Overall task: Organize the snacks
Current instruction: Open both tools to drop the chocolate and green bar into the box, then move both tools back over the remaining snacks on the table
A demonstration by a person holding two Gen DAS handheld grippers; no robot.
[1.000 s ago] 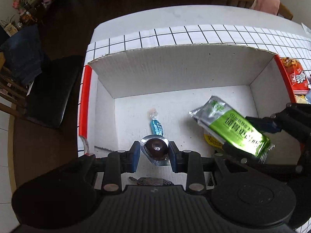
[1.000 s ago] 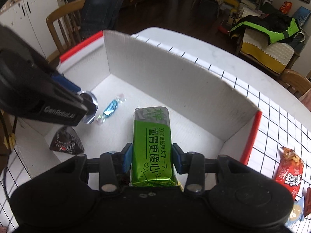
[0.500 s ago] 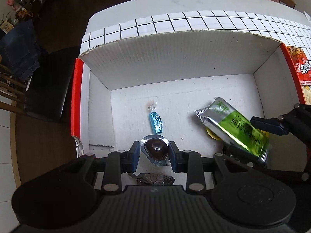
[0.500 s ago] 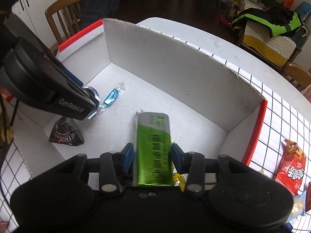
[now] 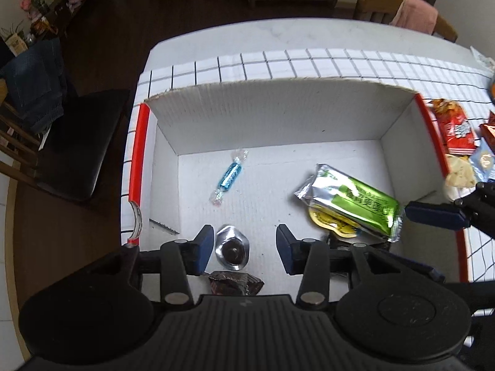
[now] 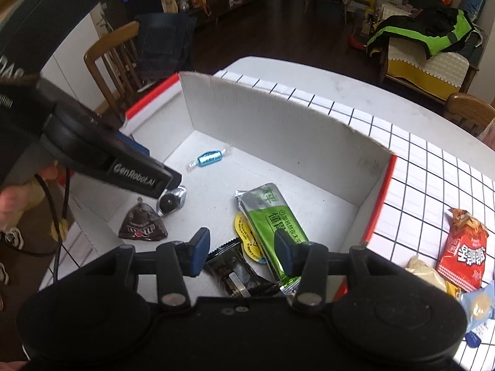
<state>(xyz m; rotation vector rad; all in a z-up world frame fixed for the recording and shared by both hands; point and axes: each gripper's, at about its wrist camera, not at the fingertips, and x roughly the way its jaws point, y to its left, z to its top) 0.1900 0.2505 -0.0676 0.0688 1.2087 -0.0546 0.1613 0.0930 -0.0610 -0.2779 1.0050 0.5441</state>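
The left gripper [image 5: 244, 249] has just been opening, its jaws apart around the foil-cupped chocolate [image 5: 232, 249] on the box [image 5: 278, 114] floor; the right gripper [image 6: 239, 249] (also freshly parted) clears the green packet [image 6: 272, 222] lying at the box's right.

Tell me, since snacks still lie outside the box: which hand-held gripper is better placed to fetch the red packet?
Probably the right hand-held gripper. Its jaws, just opened, have let go of the green bar, and the red packet lies on the cloth just past the box wall on its side. The left hand-held gripper stands over the foil cup, farther away.
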